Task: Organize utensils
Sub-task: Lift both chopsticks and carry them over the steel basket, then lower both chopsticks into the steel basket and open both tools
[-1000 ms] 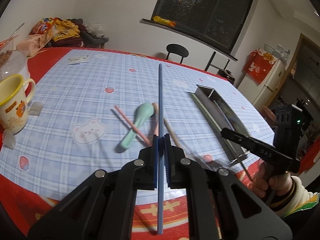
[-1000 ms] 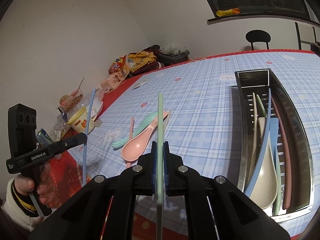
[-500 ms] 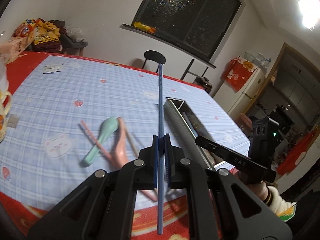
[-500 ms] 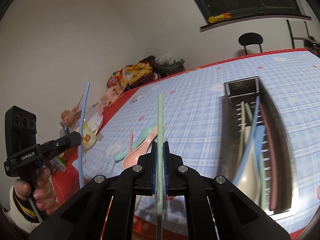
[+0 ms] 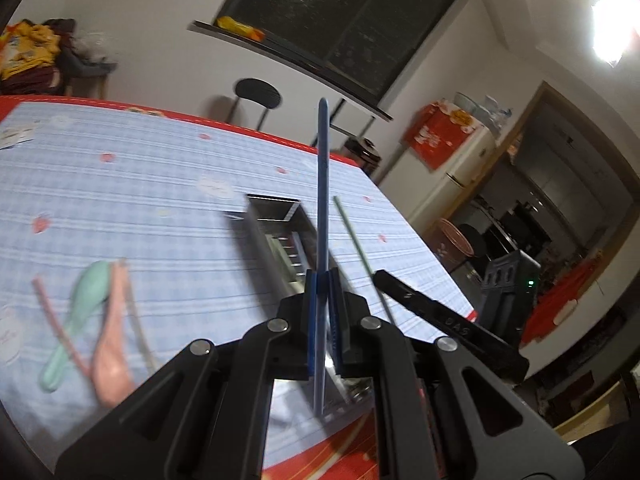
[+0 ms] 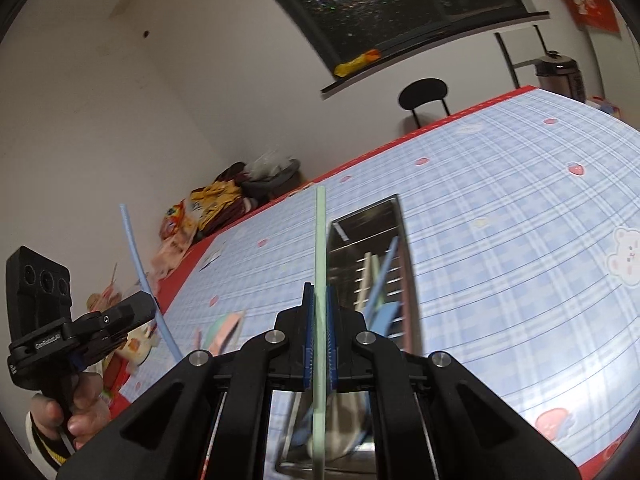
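Note:
My left gripper (image 5: 323,280) is shut on a blue chopstick (image 5: 322,184) and holds it above the near end of the metal utensil tray (image 5: 272,240). My right gripper (image 6: 317,300) is shut on a pale green chopstick (image 6: 320,240) and holds it just left of the tray (image 6: 400,240), which holds several spoons and chopsticks. The right gripper and its green chopstick (image 5: 354,236) show in the left wrist view. The left gripper (image 6: 132,312) and its blue chopstick (image 6: 138,272) show at the left of the right wrist view.
A green spoon (image 5: 76,312), a pink spoon (image 5: 112,344) and a pink chopstick (image 5: 56,320) lie on the checked tablecloth left of the tray. A yellow-rimmed mug (image 6: 138,344) and snack bags (image 6: 208,208) stand at the table's far left. A black chair (image 5: 256,96) stands behind the table.
Both grippers have swung toward the tray with their chopsticks. The tray now sits right under and ahead of each gripper, and the loose spoons have shifted to the left of both views.

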Motion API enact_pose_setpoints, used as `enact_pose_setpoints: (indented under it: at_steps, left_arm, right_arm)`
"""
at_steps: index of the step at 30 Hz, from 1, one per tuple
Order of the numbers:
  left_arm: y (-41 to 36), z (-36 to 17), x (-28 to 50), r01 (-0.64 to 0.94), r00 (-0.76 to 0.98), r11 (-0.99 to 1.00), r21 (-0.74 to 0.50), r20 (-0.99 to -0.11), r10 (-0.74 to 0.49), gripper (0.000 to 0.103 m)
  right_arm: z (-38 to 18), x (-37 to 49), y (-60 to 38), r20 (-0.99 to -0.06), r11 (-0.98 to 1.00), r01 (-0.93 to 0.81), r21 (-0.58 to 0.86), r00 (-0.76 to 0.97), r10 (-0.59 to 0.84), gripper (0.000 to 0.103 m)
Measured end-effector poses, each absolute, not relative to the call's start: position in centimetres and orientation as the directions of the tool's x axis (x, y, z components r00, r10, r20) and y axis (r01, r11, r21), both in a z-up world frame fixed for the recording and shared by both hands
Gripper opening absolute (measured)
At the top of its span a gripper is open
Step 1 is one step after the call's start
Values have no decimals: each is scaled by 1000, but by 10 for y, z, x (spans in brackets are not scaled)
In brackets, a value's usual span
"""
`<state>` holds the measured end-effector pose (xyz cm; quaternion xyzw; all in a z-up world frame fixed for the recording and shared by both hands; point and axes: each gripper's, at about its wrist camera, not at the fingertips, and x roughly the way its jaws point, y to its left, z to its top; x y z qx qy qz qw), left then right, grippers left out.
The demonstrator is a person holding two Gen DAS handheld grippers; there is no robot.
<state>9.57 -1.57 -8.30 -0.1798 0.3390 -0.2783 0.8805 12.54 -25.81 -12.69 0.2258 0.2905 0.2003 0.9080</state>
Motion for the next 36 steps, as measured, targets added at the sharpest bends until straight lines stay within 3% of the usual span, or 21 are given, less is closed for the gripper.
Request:
enact_pose_setpoints:
  at_steps: [14, 36]
  left_arm:
    - [-71, -84, 134, 446, 533, 737, -508, -510, -675, 10]
    - [-105, -132, 193, 412, 461, 816, -406, -679, -571, 10]
  right_arm:
    - [-142, 147, -268, -454, 818, -207, 537, 746, 487, 6]
    - [-149, 160, -261, -481, 845, -177, 505, 755, 445, 6]
